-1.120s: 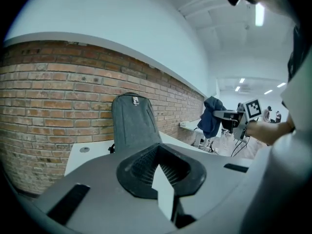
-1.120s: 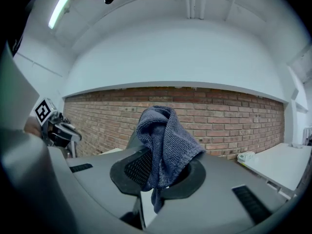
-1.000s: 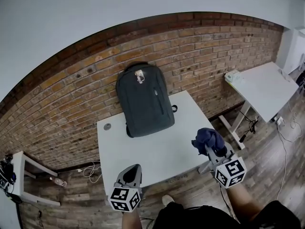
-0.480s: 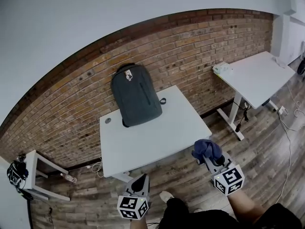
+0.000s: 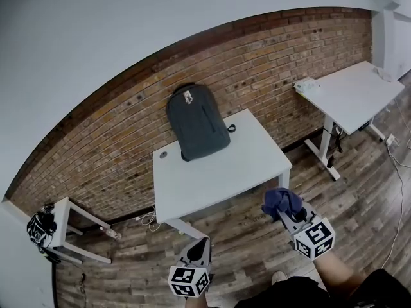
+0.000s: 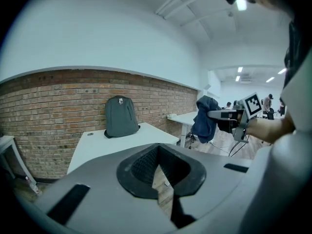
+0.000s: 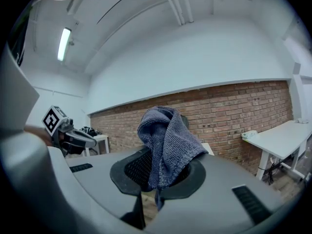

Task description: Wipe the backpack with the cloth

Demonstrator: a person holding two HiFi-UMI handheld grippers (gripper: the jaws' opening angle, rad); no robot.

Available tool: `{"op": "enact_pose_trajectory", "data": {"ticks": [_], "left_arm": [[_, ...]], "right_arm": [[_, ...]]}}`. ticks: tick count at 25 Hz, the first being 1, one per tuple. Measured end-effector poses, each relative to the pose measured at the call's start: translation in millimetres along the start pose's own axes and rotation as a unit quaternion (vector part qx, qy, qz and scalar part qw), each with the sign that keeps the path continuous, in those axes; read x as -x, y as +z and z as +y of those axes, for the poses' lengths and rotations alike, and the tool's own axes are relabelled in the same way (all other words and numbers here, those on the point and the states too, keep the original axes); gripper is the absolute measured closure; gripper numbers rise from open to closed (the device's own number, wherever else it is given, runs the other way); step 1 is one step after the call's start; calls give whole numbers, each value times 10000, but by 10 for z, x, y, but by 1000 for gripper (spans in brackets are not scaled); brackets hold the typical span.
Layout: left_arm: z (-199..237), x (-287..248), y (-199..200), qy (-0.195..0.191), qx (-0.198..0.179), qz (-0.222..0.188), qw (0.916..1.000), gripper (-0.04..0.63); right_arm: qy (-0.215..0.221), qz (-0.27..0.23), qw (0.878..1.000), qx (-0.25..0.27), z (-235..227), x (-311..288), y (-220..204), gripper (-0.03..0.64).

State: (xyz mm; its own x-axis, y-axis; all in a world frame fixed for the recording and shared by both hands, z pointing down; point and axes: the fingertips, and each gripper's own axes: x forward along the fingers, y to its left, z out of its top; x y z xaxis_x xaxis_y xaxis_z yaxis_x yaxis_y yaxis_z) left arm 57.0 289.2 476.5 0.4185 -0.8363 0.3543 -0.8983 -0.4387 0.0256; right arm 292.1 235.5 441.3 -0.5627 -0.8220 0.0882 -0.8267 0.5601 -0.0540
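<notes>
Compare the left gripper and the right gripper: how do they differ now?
The right gripper is clamped on the blue cloth; the left gripper is shut on nothing. In the head view the right gripper sits further forward than the left gripper. Both hang over the wood floor, short of the backpack.

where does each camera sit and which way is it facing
Head view: on the person's head, looking steeply down at the table and backpack; the left gripper, right gripper and the person's body show below.
Left gripper view: rides the left gripper, facing the backpack; its shut, empty jaws fill the foreground.
Right gripper view: rides the right gripper, facing the brick wall; its jaws clamp the cloth.
Shared: each gripper view shows the other gripper.
</notes>
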Motion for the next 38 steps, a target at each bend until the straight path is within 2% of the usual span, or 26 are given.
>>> {"op": "enact_pose_trajectory", "data": {"ticks": [5,10,13,16,20,24,28,38], "left_arm": [[-198,453,-146,-85,-72,-63,9999,604],[-150,1224,-479,125,147,-14,9998,604],[-287,1605,-809,129,363,53,9992,604],[-538,1909,-1076,-45,432,83,9990,604],[-852,2285,-1298,-202,505,46,9985,604],[-1028,2509,-1367,-349,484,2,9982,604],[-1071,2649,-1307,-334,466,-182,9982,604],[-1249,2643,-1273,-277,461,-203,9983,604]], "right_arm": [[40,-27,10000,24,348,299,-2,574],[194,-36,9998,77,993,606,-8,574],[132,-31,9997,185,1272,1026,-52,574],[-24,42,9996,278,1487,1528,-140,574],[-145,122,9997,157,1741,2090,-253,574],[-272,8,9995,172,1911,2479,-167,574],[-343,-57,9989,308,1977,2642,-107,574],[-291,-310,9990,165,1922,2871,-88,574]]}}
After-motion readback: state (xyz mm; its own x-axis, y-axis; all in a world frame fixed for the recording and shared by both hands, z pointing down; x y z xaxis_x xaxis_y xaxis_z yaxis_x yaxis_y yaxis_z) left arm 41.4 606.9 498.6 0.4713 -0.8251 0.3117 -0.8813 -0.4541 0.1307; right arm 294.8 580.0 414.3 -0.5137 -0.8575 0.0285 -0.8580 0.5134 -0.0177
